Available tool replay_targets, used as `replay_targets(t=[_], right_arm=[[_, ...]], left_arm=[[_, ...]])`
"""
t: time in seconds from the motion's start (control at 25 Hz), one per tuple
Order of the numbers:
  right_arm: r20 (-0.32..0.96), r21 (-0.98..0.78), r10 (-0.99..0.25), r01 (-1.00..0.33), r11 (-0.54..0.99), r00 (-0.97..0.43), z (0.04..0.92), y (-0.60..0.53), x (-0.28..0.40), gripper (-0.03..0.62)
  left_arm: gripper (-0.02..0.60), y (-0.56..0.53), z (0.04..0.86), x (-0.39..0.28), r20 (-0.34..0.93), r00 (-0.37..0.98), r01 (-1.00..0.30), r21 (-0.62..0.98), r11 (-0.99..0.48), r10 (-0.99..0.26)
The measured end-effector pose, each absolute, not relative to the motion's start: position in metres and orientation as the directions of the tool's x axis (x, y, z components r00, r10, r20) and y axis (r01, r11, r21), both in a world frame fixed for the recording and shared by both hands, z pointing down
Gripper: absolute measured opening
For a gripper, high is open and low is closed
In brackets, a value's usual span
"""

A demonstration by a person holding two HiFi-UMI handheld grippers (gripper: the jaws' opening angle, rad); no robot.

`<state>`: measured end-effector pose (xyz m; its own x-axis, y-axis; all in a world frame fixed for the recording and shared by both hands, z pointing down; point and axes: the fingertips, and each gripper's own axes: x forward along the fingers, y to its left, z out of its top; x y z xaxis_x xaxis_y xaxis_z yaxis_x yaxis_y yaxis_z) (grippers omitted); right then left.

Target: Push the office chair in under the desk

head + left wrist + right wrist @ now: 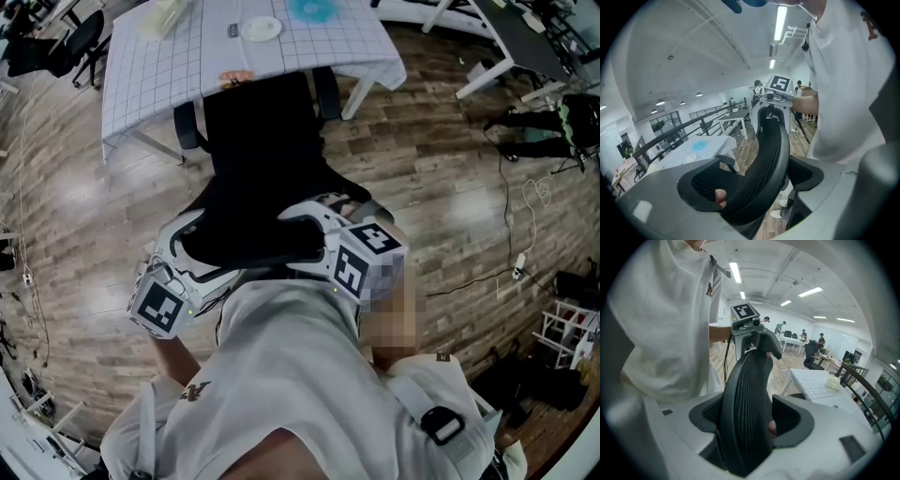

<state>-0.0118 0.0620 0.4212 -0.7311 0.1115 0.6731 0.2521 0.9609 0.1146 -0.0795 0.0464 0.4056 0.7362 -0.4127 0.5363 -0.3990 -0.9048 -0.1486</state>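
Left gripper [208,253] and right gripper [302,240] each pinched the office chair [262,155] backrest between its 2 jaws; desk [178,75] ahead of both.

My head view looks steeply down on the black mesh-backed office chair [262,159] and white grid-patterned desk [150,84]; my two gripper views sit close at the chair's opposite back edges, facing each other along it

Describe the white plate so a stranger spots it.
Find the white, grid-lined desk beyond the black office chair. The plate lies on it between a pale box and a blue object. It alone is a flat white disc.
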Motion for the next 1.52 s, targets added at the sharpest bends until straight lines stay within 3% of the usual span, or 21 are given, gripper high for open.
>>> replay_targets(t=[1.52], right_arm=[[0.684,0.090,0.120,0.246,0.965,-0.720,0.423,0.004,-0.014,0.295]], left_arm=[[0.446,-0.015,0.405,-0.080,0.527,0.753,-0.377,-0.145,-0.915,-0.394]])
